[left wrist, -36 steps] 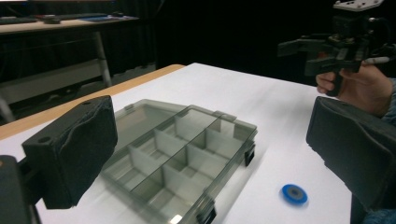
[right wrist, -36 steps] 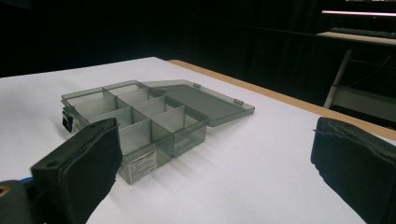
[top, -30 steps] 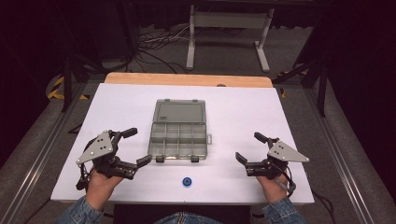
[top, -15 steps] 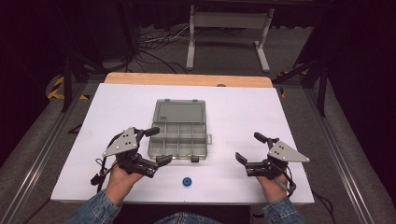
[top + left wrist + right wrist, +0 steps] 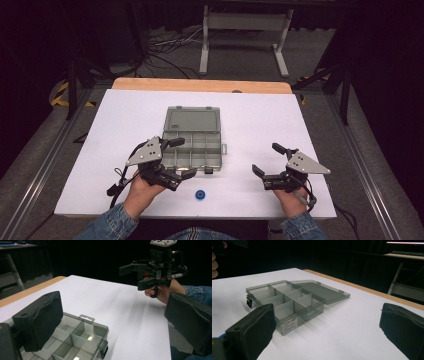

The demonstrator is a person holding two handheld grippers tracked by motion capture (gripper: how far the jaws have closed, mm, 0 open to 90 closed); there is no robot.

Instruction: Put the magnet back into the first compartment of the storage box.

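With both claws gaping, the left claw [image 5: 177, 158] should drop squarely onto the blue cap [image 5: 201, 195] beside the compartment box [image 5: 192, 142], right claw [image 5: 266, 161] idle.

The left gripper [image 5: 181, 157] with its grey three-cornered plate has travelled from the table's 8 o'clock edge toward 3 o'clock. Its wide-apart jaws now reach over the near left corner of the open, smoke-grey clear plastic compartment box [image 5: 194, 145], which it stood apart from a second ago.
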